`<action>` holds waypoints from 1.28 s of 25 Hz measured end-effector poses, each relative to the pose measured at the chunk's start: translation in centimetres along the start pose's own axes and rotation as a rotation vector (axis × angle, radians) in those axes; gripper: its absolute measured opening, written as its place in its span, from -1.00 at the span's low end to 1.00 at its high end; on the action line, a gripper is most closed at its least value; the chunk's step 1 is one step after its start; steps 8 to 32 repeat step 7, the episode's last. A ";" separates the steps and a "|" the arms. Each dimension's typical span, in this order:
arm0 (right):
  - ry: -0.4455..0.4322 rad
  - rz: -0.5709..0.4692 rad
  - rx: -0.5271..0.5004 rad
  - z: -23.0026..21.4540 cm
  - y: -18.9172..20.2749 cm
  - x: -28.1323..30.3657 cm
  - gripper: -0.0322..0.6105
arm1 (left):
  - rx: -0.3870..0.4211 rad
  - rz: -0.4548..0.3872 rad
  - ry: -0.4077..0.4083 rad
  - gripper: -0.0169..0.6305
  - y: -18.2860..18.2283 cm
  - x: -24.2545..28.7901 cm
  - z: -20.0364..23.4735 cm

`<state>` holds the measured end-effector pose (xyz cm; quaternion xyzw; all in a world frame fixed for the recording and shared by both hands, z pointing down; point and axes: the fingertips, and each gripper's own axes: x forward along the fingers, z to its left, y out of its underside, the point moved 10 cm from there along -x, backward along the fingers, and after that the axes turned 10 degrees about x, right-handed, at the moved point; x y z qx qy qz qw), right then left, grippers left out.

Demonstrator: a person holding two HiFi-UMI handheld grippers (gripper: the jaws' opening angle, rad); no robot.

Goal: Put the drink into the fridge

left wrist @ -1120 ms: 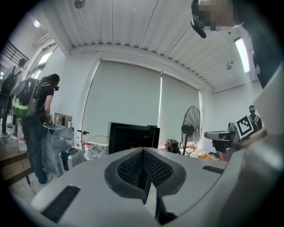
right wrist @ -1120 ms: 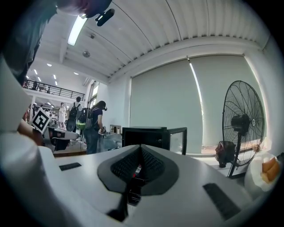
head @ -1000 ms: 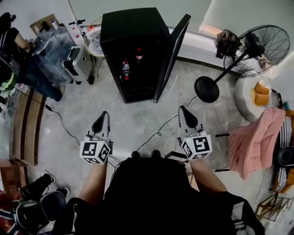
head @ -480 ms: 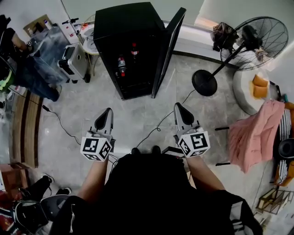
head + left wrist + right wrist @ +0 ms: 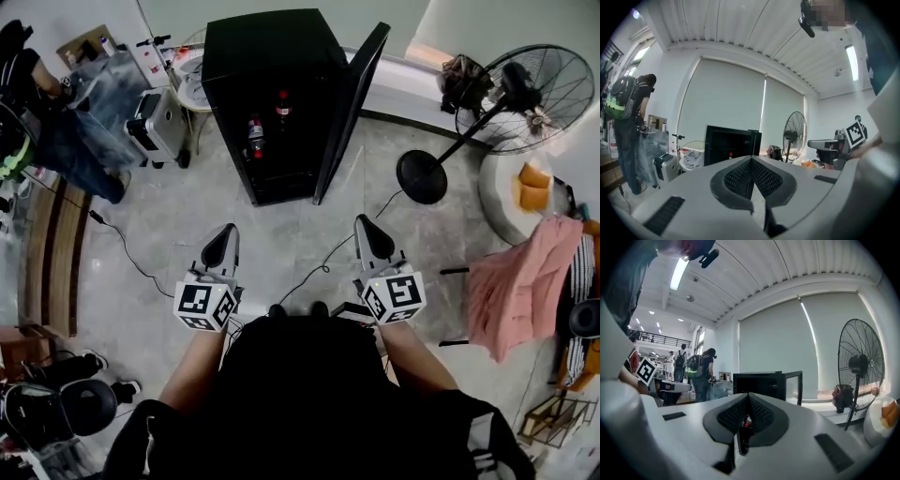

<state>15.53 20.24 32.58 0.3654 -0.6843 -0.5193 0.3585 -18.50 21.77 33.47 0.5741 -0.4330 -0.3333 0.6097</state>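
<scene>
Head view shows the black fridge (image 5: 272,52) standing on the floor with its door (image 5: 352,103) swung wide. Two drinks stand upright on its shelves, a lower bottle (image 5: 255,137) and a higher bottle (image 5: 282,105) set further back. Both are well apart from the person, who stands back from the fridge. The left hand-held gripper (image 5: 223,246) has its pads pressed together on nothing, and the right hand-held gripper (image 5: 368,234) is likewise closed and empty (each gripper view shows the ribbed pads meeting along one seam). No other drink is in sight, so the placing looks done. If a bottle needs shifting, I judge it smooth, round and fairly heavy if full. It would be best taken across the middle of the body, below the shoulder, and kept upright.
</scene>
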 end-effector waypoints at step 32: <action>0.000 0.015 0.004 -0.5 0.1 0.1 -0.83 | 0.002 -0.002 -0.040 -0.91 -0.4 -0.2 0.6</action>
